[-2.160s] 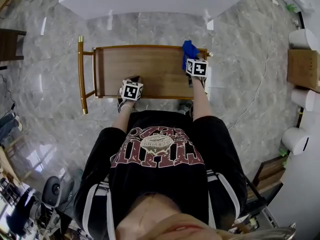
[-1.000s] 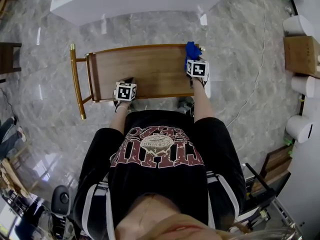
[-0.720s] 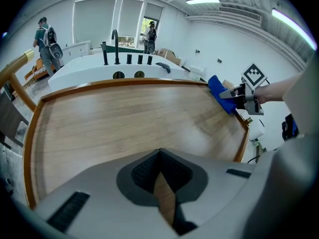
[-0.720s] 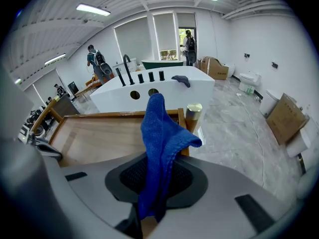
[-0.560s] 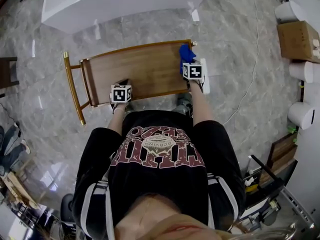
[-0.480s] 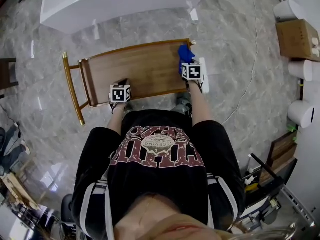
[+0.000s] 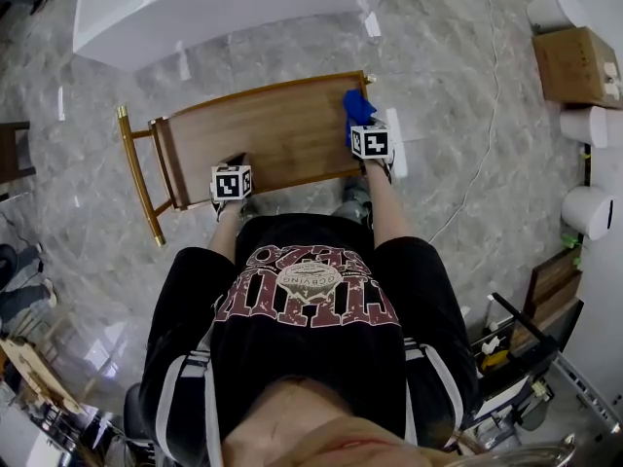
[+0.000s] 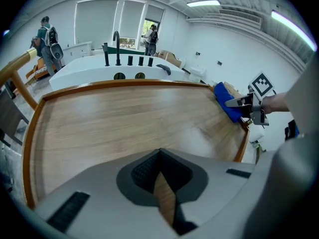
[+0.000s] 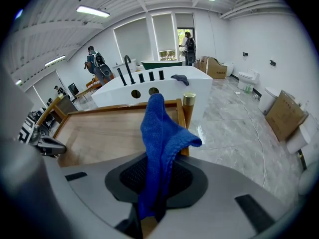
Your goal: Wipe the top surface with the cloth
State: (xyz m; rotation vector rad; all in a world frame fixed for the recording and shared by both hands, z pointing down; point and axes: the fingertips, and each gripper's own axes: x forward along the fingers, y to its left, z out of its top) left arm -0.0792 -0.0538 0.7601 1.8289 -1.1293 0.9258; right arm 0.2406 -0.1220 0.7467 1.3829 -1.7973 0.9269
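The top surface is a brown wooden tray-top point(image 7: 268, 134) of a gold-framed cart. A blue cloth point(image 7: 357, 107) hangs over its far right corner, with my right gripper point(image 7: 363, 125) shut on it. In the right gripper view the cloth point(image 9: 159, 128) stands up out of the shut jaws of that gripper point(image 9: 155, 176) and droops to the right, just above the wood point(image 9: 99, 133). My left gripper point(image 7: 235, 166) rests at the near edge, left of the middle, shut with nothing in it point(image 8: 160, 156). From there the cloth point(image 8: 227, 102) shows at the far right.
A white counter point(image 7: 224, 8) with holes and black taps stands beyond the cart. The gold handle point(image 7: 136, 173) runs along the cart's left end. A cardboard box point(image 7: 569, 61), white fixtures and a floor cable point(image 7: 467, 173) lie to the right. People point(image 8: 47, 44) stand far off.
The head view has swung, so the cart now sits tilted in it. Both grippers keep their places on the cart: the right with the cloth at the far right corner, the left at the near edge.
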